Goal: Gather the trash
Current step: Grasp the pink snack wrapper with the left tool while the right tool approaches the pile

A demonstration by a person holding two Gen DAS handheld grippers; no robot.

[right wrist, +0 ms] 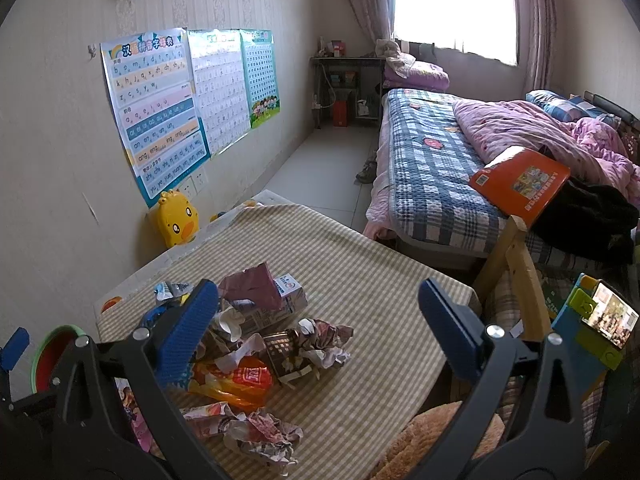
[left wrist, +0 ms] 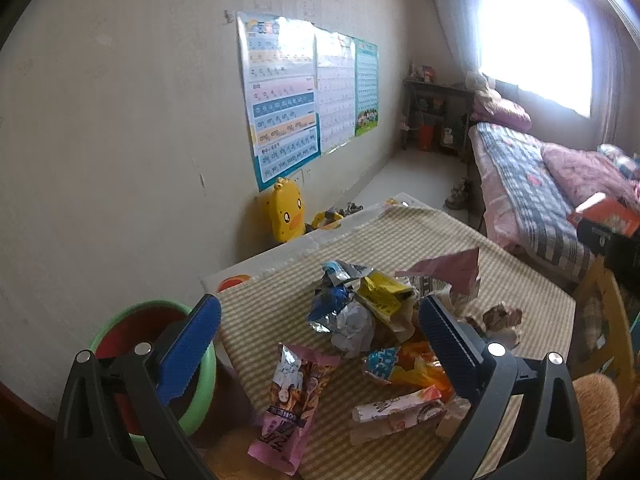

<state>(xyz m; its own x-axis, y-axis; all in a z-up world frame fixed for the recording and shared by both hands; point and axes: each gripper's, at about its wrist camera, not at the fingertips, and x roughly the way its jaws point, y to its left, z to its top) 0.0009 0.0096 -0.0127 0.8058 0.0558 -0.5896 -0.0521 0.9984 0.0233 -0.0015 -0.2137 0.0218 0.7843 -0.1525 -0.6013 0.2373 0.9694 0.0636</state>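
Where left tongs [left wrist: 320, 312] gape | pink wrapper [left wrist: 286, 404] cut off below

The left gripper [left wrist: 320, 320] hangs with its two blue-padded fingers [left wrist: 192, 344] spread wide apart, nothing between them, black frame arms angling down to either side. The right gripper [right wrist: 316, 320] is likewise spread wide, its blue pads [right wrist: 188, 332] holding nothing. At its far left, a blue fingertip of the left gripper shows.
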